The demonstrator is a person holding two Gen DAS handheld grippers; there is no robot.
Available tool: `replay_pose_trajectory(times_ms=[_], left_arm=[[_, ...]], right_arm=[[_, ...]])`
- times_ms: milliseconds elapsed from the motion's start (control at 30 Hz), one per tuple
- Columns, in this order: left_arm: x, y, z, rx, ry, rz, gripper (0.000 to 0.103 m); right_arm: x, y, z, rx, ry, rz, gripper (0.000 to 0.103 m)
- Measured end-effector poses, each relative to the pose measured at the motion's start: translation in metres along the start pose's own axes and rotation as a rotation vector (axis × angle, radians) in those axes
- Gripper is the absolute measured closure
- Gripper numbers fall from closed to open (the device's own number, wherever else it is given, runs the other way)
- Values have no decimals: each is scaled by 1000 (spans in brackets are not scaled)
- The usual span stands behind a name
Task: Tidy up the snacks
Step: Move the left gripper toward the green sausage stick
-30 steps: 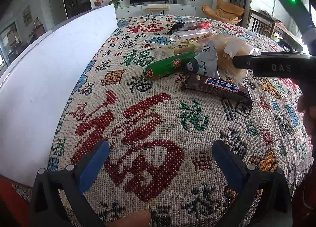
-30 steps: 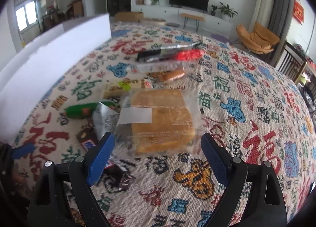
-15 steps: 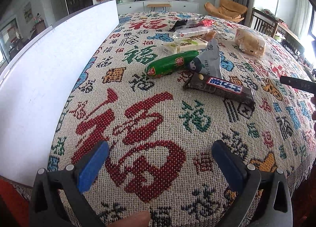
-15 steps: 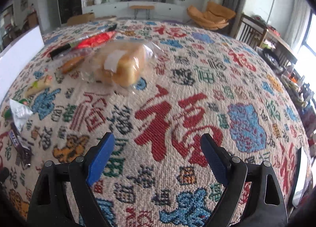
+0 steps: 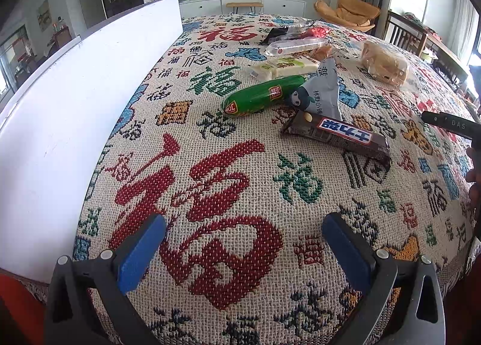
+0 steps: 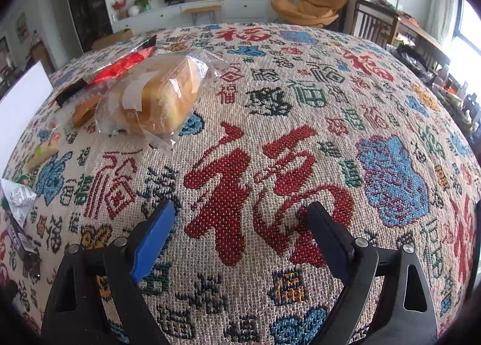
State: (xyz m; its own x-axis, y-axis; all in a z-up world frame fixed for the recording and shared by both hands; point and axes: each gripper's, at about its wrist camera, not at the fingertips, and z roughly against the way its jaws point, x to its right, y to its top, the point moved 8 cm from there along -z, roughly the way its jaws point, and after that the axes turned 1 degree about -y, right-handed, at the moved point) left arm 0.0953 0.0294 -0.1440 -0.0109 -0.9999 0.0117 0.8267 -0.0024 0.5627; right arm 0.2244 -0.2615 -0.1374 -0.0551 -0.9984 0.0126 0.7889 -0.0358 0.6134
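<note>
Snacks lie on the patterned tablecloth [image 5: 210,182]. A brown chocolate bar [image 5: 336,136], a green sausage pack [image 5: 258,97], a grey packet [image 5: 318,92], a pale green-white pack [image 5: 285,67] and a clear tube [image 5: 296,46] lie ahead of my left gripper [image 5: 240,242], which is open and empty. A bagged bread bun [image 6: 159,95] lies ahead and left of my right gripper [image 6: 240,233], also open and empty. The bun also shows in the left wrist view [image 5: 384,64]. A red and black wrapper [image 6: 120,67] lies behind the bun.
A long white board [image 5: 69,98] stands along the table's left side. The right gripper's body [image 5: 451,127] shows at the right edge of the left wrist view. Chairs [image 6: 375,23] and a TV cabinet [image 6: 192,11] stand beyond the table.
The right gripper has let go of the bagged bun, which now lies farther back on the right, and has pulled away to the right. The left gripper has stayed in place.
</note>
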Motion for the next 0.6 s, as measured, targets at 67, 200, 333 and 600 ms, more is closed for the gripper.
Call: replay_pose_trajectory(times_ms=[67, 200, 333, 600], left_arm=[[0, 0, 0, -6, -1, -3, 0], [0, 1, -1, -12, -2, -4, 0], [0, 1, -1, -13, -2, -5, 0], [1, 2, -2, -17, -13, -20, 0]], right_arm=[[0, 0, 0, 0, -1, 1, 11], [0, 0, 0, -1, -3, 0, 11], [0, 0, 0, -1, -3, 0, 11], [0, 0, 0, -1, -3, 0, 11]])
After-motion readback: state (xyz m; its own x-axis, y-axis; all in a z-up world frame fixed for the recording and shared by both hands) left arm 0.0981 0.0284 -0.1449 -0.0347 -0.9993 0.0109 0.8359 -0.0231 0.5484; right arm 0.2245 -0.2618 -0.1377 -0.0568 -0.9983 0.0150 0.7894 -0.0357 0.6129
